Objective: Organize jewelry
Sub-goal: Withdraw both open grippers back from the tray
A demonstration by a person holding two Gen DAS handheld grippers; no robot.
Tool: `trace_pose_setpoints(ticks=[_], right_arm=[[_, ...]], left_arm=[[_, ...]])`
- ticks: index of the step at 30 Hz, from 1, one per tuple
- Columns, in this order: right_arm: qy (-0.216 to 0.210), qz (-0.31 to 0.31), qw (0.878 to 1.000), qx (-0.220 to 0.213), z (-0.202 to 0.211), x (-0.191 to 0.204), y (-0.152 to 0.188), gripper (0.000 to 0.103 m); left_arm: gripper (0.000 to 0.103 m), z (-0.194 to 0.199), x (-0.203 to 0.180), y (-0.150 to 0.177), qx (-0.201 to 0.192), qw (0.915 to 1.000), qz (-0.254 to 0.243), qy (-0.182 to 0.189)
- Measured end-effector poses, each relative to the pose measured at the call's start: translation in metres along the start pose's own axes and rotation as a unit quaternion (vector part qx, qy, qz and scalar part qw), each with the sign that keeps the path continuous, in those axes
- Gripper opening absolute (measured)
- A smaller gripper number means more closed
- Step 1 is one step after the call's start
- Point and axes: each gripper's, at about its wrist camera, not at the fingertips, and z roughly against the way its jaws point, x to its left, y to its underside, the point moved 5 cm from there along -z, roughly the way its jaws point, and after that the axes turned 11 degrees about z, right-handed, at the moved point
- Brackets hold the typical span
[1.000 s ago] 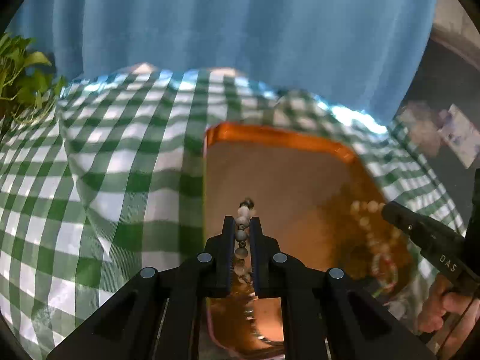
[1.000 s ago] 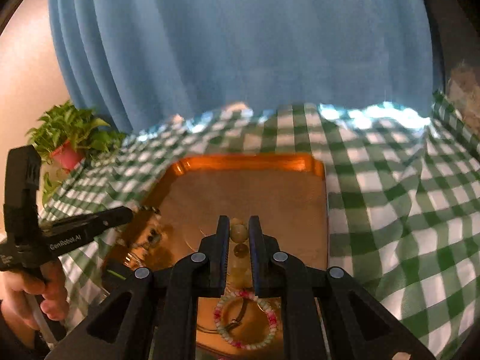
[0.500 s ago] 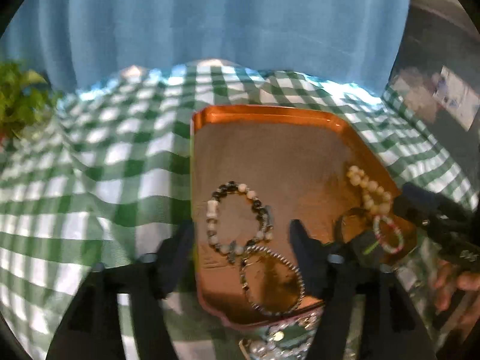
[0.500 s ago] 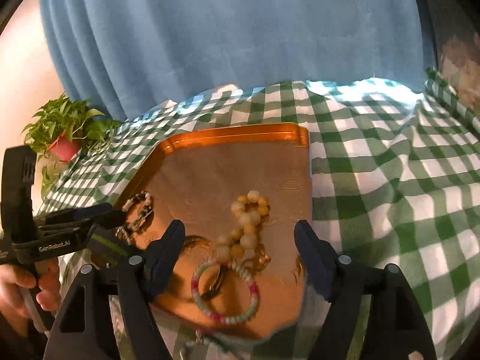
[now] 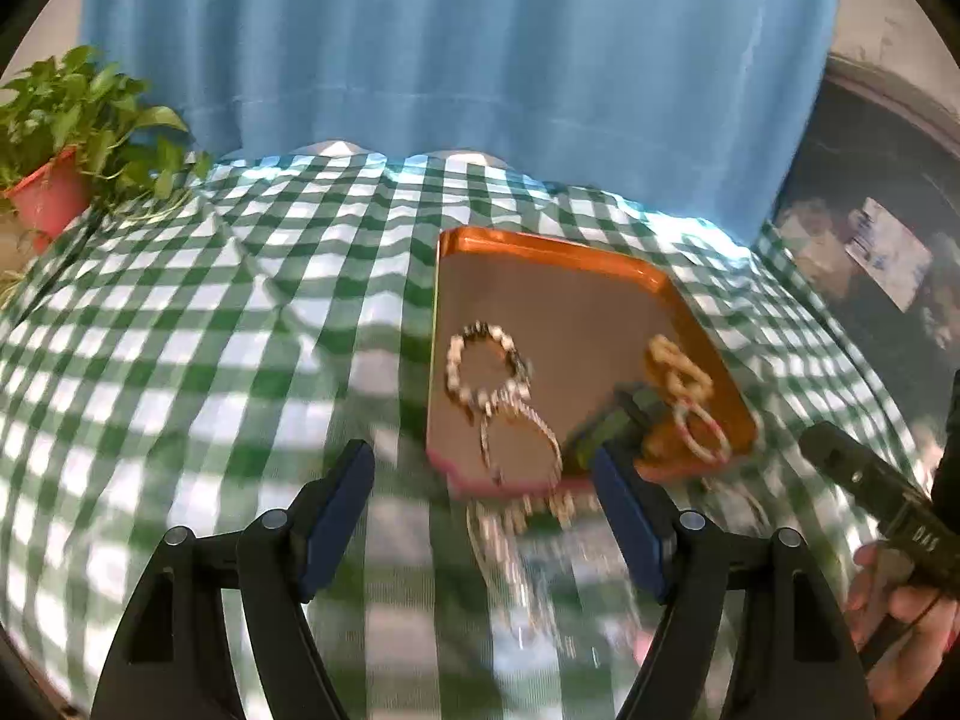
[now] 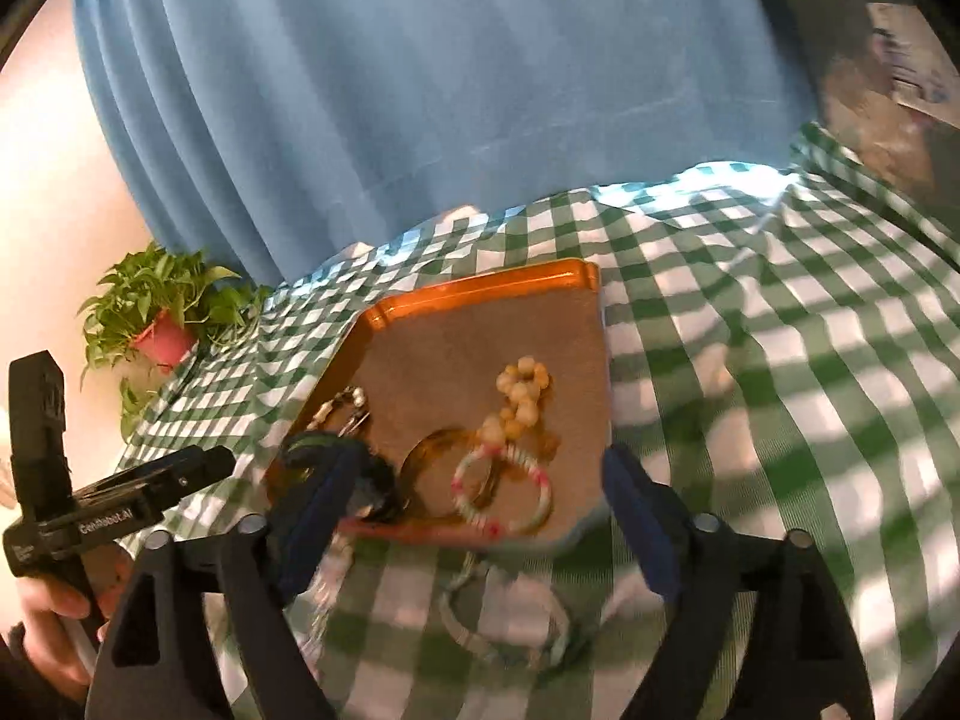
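Both my hand-held grippers, left and right, are spread wide, holding nothing. Bracelets sit in the orange tray just ahead.

Tray lying on the cloth-covered desk. Two bracelets sitting in the tray's left part, touching; beads and a ring bracelet resting in its right part. Plant standing at the far left. Curtain hanging behind.
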Motion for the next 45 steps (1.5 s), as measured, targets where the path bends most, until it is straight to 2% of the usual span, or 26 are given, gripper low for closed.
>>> trace_pose_setpoints(ticks=[1, 3, 5, 6, 12, 19, 23, 26, 28, 30, 33, 34, 38, 39, 42, 45], right_arm=[[0.010, 0.014, 1.000, 0.002, 0.011, 0.006, 0.005, 0.096], [0.025, 0.036, 0.999, 0.004, 0.033, 0.018, 0.013, 0.097], [0.041, 0.055, 0.998, 0.007, 0.059, 0.032, 0.022, 0.103], [0.046, 0.060, 0.997, 0.004, 0.073, 0.039, 0.027, 0.103], [0.025, 0.050, 0.998, -0.015, 0.143, 0.078, 0.050, 0.103], [0.031, 0.096, 0.994, -0.042, 0.207, 0.117, 0.069, 0.103], [0.016, 0.121, 0.988, -0.097, 0.235, 0.137, 0.068, 0.103], [0.040, 0.128, 0.984, -0.116, 0.235, 0.141, 0.068, 0.103], [0.031, 0.118, 0.985, -0.118, 0.229, 0.144, 0.066, 0.103], [0.010, 0.107, 0.983, -0.148, 0.232, 0.147, 0.062, 0.103], [0.036, 0.116, 0.975, -0.185, 0.233, 0.145, 0.058, 0.103], [0.040, 0.123, 0.974, -0.184, 0.230, 0.144, 0.058, 0.103], [0.041, 0.140, 0.978, -0.146, 0.204, 0.135, 0.061, 0.103], [0.036, 0.140, 0.982, -0.124, 0.192, 0.129, 0.063, 0.103], [-0.004, 0.131, 0.988, -0.086, 0.165, 0.116, 0.068, 0.103], [-0.030, 0.126, 0.989, -0.068, 0.146, 0.106, 0.069, 0.103]], left_arm=[[0.076, 0.013, 0.002, 0.009, 0.000, 1.0000, -0.005, -0.003], [0.076, 0.038, 0.005, 0.026, 0.001, 0.9999, -0.011, -0.006], [0.076, 0.064, 0.010, 0.044, 0.007, 0.9999, -0.007, -0.008], [0.076, 0.077, 0.011, 0.051, 0.007, 1.0000, -0.001, -0.006], [0.076, 0.155, 0.006, 0.084, -0.034, 0.9992, 0.002, 0.020], [0.076, 0.222, -0.005, 0.102, -0.073, 0.9964, 0.001, 0.042], [0.076, 0.240, -0.015, 0.113, -0.082, 0.9954, -0.020, 0.047], [0.076, 0.242, -0.017, 0.118, -0.079, 0.9953, -0.022, 0.050], [0.076, 0.240, -0.017, 0.116, -0.078, 0.9949, -0.005, 0.064], [0.076, 0.230, -0.019, 0.109, -0.083, 0.9937, 0.006, 0.075], [0.076, 0.205, -0.023, 0.100, -0.066, 0.9956, 0.009, 0.065], [0.076, 0.196, -0.025, 0.098, -0.057, 0.9962, 0.008, 0.066], [0.076, 0.161, -0.024, 0.097, -0.038, 0.9974, 0.006, 0.061], [0.076, 0.154, -0.022, 0.097, -0.038, 0.9974, 0.010, 0.061], [0.075, 0.131, -0.020, 0.096, -0.027, 0.9978, 0.016, 0.059], [0.074, 0.106, -0.026, 0.094, -0.006, 0.9987, 0.008, 0.049]])
